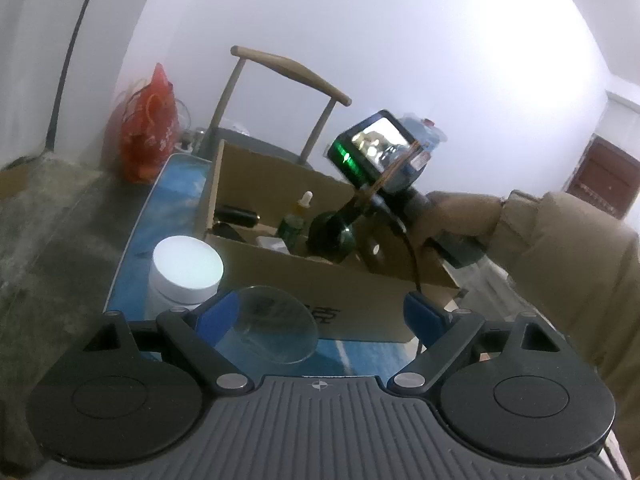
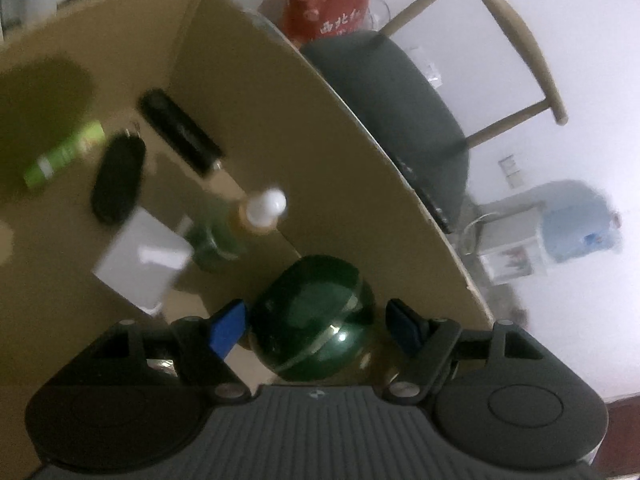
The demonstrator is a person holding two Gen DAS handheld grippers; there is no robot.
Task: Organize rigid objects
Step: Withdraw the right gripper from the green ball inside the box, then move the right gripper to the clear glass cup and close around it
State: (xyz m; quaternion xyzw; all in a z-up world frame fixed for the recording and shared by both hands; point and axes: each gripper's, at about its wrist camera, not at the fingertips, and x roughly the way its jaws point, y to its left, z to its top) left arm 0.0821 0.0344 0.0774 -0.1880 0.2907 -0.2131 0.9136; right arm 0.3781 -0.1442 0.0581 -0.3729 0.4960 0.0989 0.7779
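Observation:
A cardboard box (image 1: 248, 256) stands on the blue table mat; its inside wall fills the right wrist view (image 2: 280, 120). My right gripper (image 2: 316, 324) is inside the box with its blue fingers on either side of a dark green round jar (image 2: 316, 316); whether it still grips the jar I cannot tell. It also shows in the left wrist view (image 1: 344, 236). In the box lie a dropper bottle (image 2: 260, 212), a white card box (image 2: 140, 256), a black key fob (image 2: 118, 180), a black tube (image 2: 180, 132) and a green tube (image 2: 64, 152). My left gripper (image 1: 320, 312) is open before the box, over a clear glass dish (image 1: 272, 328).
A white-lidded jar (image 1: 186, 268) stands on the mat to the left of the box. A red plastic bag (image 1: 148, 128) and a wooden chair (image 1: 288, 80) are behind the table. A grey concrete ledge (image 1: 52, 220) runs along the left.

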